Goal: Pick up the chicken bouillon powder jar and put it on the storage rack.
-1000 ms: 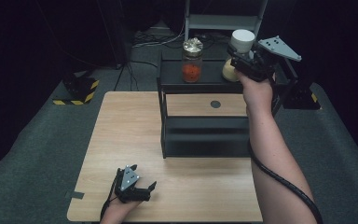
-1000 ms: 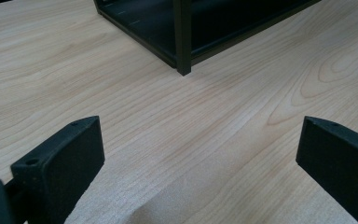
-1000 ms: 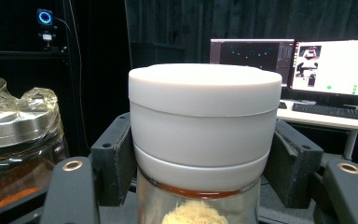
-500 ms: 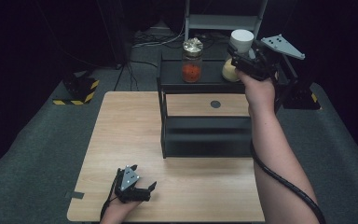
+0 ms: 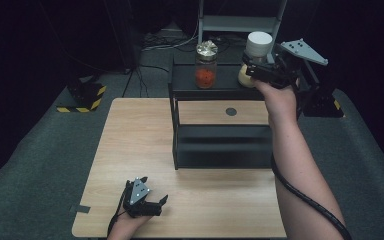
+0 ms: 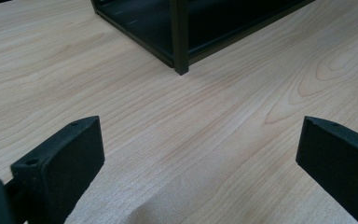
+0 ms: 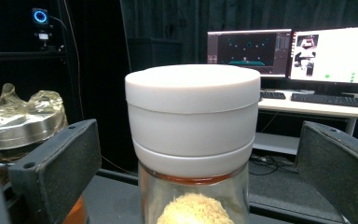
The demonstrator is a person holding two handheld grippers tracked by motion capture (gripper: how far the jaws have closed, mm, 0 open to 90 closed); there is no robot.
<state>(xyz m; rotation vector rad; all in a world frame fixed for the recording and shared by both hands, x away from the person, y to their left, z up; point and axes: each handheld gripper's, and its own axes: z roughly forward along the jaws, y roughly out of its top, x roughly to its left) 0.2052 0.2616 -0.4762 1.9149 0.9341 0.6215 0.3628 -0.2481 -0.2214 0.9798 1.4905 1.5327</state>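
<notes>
The glass jar with the wide white lid (image 7: 193, 140) stands on top of the black two-tier shelf (image 5: 220, 145), right of the gold-lidded jar (image 5: 206, 65). The right tool (image 5: 254, 70) has just been opening; its jaws straddle the jar without touching, so the release looks complete. Backing straight away would come next. The left tool (image 5: 155, 205) rests open and empty on the wooden bench (image 5: 130, 150) in front of the shelf.

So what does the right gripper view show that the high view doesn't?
Right gripper view: two lit monitors and keyboards behind, and a gap on both sides between the just-opened jaws and the white-lidded jar.

High view: the wooden table, the black shelf, the left gripper resting low on the table, and the person's forearm.

Both: the white-lidded jar, the foil-topped jar beside it, and the right gripper.
</notes>
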